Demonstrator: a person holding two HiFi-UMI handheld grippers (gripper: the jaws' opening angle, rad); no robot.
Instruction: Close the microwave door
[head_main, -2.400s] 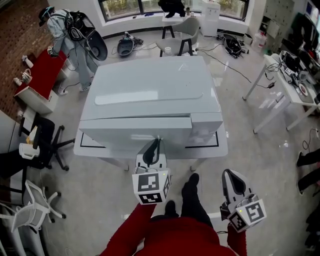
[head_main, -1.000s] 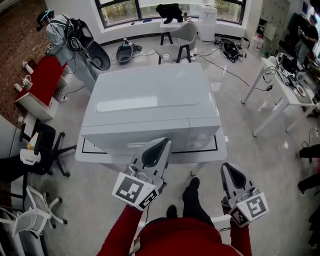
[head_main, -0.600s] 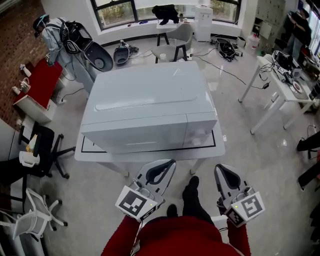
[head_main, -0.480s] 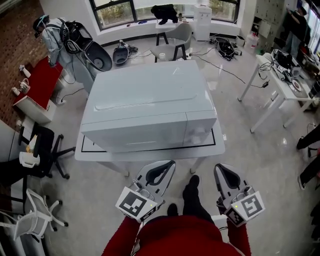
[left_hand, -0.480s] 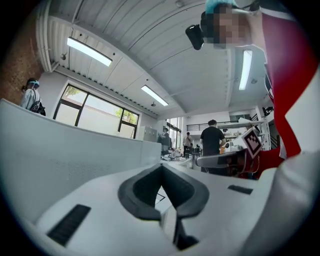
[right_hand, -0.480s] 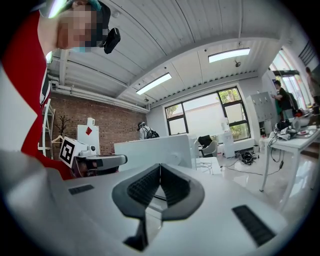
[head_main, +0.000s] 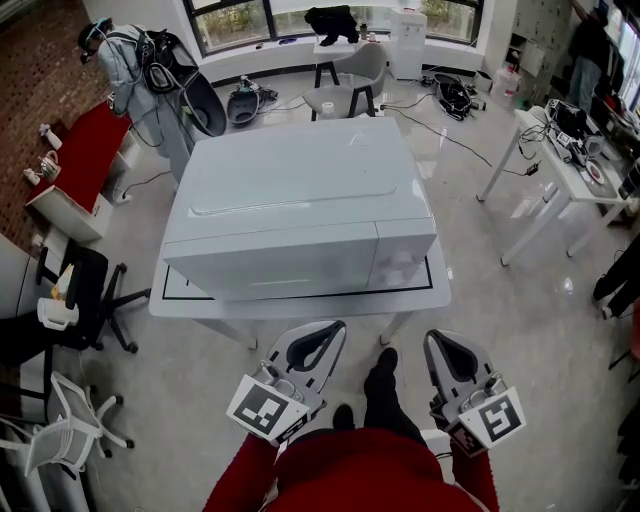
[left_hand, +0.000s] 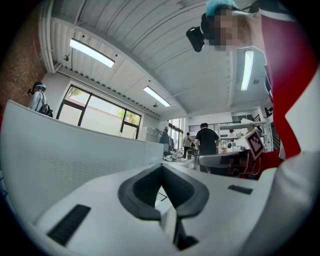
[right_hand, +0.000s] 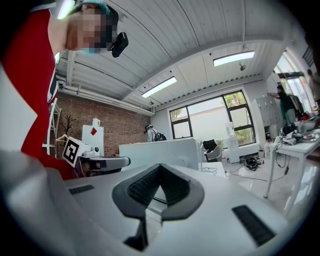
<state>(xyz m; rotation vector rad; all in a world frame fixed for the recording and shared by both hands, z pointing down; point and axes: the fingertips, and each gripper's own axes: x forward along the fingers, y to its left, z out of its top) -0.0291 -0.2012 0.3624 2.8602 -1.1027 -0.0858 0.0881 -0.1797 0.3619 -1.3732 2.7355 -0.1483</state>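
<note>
Both jaws-together and empty: left gripper (head_main: 332, 328), right gripper (head_main: 440, 336), off near edge of desk (head_main: 300, 305); microwave (head_main: 300, 200) door flush; glossy floor (head_main: 520, 330).

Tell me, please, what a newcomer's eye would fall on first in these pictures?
The big white microwave fills the middle of the head view, its door shut, on a small white table. Below it, the left claw and the right claw hang side by side, both shut and empty, clear of the microwave.
</note>
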